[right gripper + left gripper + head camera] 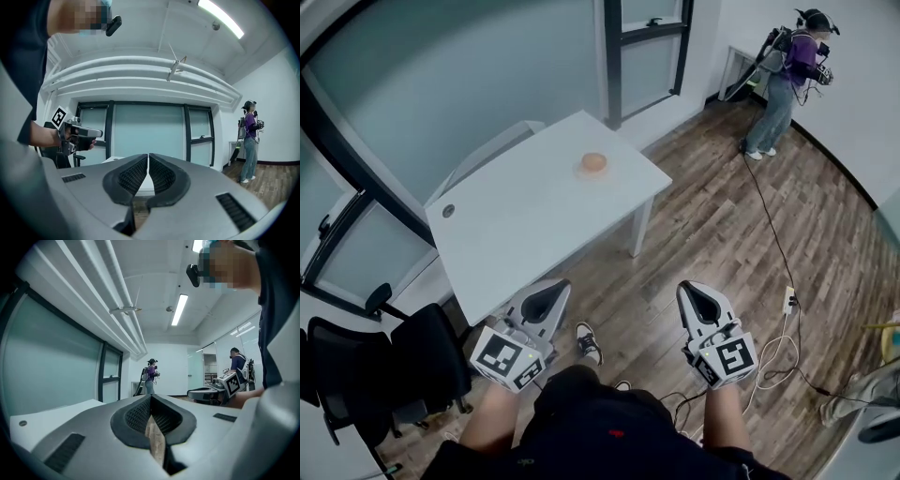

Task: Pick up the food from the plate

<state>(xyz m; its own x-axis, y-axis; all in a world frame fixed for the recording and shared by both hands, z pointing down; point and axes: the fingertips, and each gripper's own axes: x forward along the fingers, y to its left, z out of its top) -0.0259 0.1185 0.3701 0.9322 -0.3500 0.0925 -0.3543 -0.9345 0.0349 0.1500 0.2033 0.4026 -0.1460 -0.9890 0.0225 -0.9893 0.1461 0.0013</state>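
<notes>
On a white table [525, 225] lies a small plate [593, 169] with a round orange-brown piece of food [593, 161] on it, near the table's far right side. My left gripper [549, 292] hangs at the table's near edge, jaws shut and empty. My right gripper [697, 293] is over the wooden floor to the right of the table, also shut with nothing in it. Both are well short of the plate. In the left gripper view the left gripper [151, 405] tips meet; in the right gripper view the right gripper [148, 165] tips meet too.
A black office chair [384, 361] stands at the left near the table's corner. Glass walls run behind the table. A person [787, 80] with a backpack stands at the far right. A cable and power strip [787, 300] lie on the floor on the right.
</notes>
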